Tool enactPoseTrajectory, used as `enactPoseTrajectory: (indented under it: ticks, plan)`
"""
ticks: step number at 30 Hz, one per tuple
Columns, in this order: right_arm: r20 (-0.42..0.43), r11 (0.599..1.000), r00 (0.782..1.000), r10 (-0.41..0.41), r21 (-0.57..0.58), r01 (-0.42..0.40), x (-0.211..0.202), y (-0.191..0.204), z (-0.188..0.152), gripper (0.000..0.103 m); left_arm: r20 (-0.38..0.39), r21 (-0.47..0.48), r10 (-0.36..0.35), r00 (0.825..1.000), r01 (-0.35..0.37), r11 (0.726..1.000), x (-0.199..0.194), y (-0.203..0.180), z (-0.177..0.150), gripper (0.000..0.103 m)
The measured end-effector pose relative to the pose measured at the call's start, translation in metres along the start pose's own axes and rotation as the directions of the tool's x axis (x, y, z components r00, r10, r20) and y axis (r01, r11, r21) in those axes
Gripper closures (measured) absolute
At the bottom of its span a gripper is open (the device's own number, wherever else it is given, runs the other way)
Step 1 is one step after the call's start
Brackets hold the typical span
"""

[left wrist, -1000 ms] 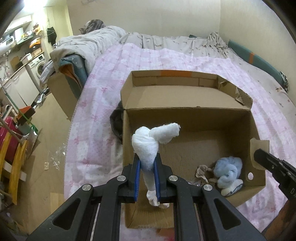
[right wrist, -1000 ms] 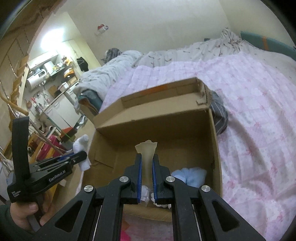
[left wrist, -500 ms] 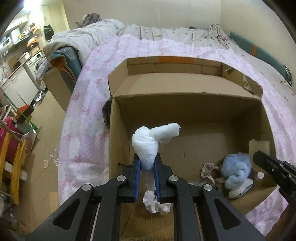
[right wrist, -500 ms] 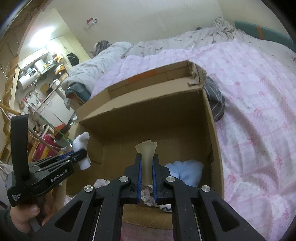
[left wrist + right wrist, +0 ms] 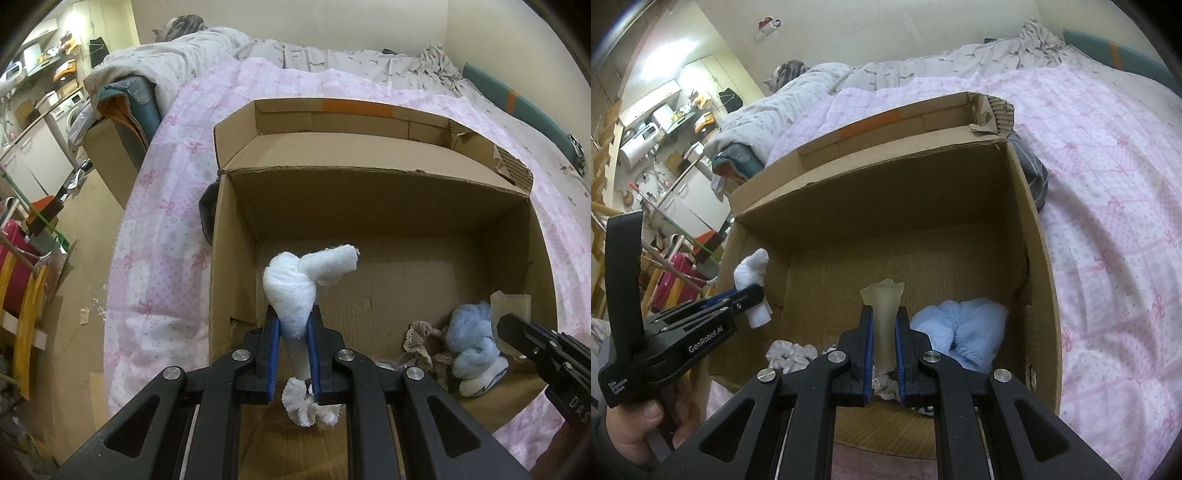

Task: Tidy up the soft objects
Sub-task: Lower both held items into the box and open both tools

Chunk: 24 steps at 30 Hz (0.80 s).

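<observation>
Nearest the left wrist camera, the left gripper (image 5: 292, 328) is clamped on a knotted white sock (image 5: 295, 284), its frilly cuff hanging below the jaws, over the left part of the open cardboard box (image 5: 369, 173). The right gripper (image 5: 884, 325) is clamped on a thin beige sock (image 5: 882, 314), held above the box's near right part.

The step in hand looks like dropping both items into the box. Next, each gripper needs to lower past the rim and part its jaws so the sock falls to the floor of the box.

Farther in, a fluffy blue sock (image 5: 469, 332) and a lacy beige piece (image 5: 417, 339) lie in the near right corner. Only the right wrist view shows the person's hand (image 5: 631, 428) on the left handle; only the left view shows the box's left wall and the floor beside the pink bedspread (image 5: 177, 155) beyond.
</observation>
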State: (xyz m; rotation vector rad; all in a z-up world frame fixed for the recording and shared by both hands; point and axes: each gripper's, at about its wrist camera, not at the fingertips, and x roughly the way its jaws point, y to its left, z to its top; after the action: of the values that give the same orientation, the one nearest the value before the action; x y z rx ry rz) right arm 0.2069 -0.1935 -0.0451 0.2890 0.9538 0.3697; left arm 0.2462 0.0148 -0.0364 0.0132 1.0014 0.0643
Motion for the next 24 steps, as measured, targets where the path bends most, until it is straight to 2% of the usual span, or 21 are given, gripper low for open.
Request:
enactPoseTrajectory:
  ticks: [7, 9, 11, 15, 16, 17, 20, 24]
  plan:
    - [-0.002, 1.000, 1.000, -0.007, 0.017, 0.007, 0.002, -0.005, 0.000, 0.091, -0.009, -0.016, -0.014, 1.000, 0.014, 1.000, 0.002, 0.002, 0.000, 0.089]
    - [0.000, 1.000, 1.000, -0.008, 0.022, 0.008, 0.002, -0.006, 0.000, 0.091, -0.015, -0.024, -0.028, 0.999, 0.028, 0.999, 0.002, 0.002, 0.000, 0.084]
    - [0.000, 1.000, 1.000, -0.009, 0.025, 0.009, 0.002, -0.007, 0.000, 0.090, -0.015, -0.030, -0.044, 0.999, 0.044, 0.999, 0.002, 0.002, -0.001, 0.075]
    - [0.003, 0.999, 1.000, -0.011, 0.035, 0.011, 0.002, -0.008, 0.001, 0.086, -0.005, -0.032, -0.063, 0.998, 0.062, 0.998, 0.000, 0.001, -0.002, 0.065]
    - [0.003, 0.999, 1.000, -0.012, 0.037, 0.011, 0.002, -0.009, 0.001, 0.086, 0.002, -0.033, -0.062, 0.998, 0.062, 0.998, -0.002, 0.002, -0.002, 0.055]
    - [0.004, 0.999, 1.000, -0.013, 0.039, 0.013, 0.002, -0.009, 0.001, 0.085, 0.013, -0.035, -0.077, 0.997, 0.078, 0.996, -0.004, 0.002, -0.002, 0.051]
    - [0.009, 0.999, 1.000, -0.006, 0.050, 0.005, 0.001, -0.010, 0.001, 0.082, 0.027, -0.037, -0.099, 0.995, 0.100, 0.994, -0.008, 0.001, -0.001, 0.043]
    - [0.012, 0.999, 1.000, -0.006, 0.053, 0.006, 0.000, -0.011, -0.001, 0.075, 0.038, -0.028, -0.093, 0.995, 0.094, 0.995, -0.011, -0.001, -0.001, 0.040]
